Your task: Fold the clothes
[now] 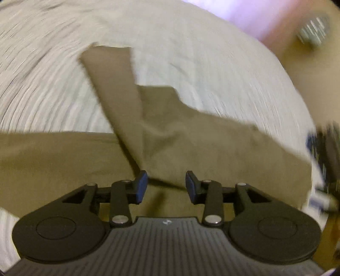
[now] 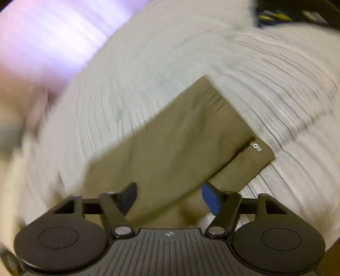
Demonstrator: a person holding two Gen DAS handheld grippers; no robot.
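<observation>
An olive-brown pair of trousers [image 1: 161, 135] lies on a pale ribbed bedcover [image 1: 53, 85], with one leg folded up toward the far side. My left gripper [image 1: 166, 186] hovers over the cloth, open, its blue pads [image 1: 142, 186] apart with nothing pinched between them. In the right wrist view the same trousers [image 2: 180, 138] stretch away to a waistband end with a metal button [image 2: 255, 146]. Over the near part of that cloth my right gripper [image 2: 170, 198] is open wide, its blue pad [image 2: 210, 198] clear of the fabric. Both views are blurred by motion.
The bedcover [image 2: 276, 80] fills most of both views. A bright purplish patch [image 2: 42, 38] lies beyond the bed. A dark object with yellow marks [image 2: 286, 12] sits at the far right corner. A blurred dark and blue shape [image 1: 323, 152] shows at the right edge.
</observation>
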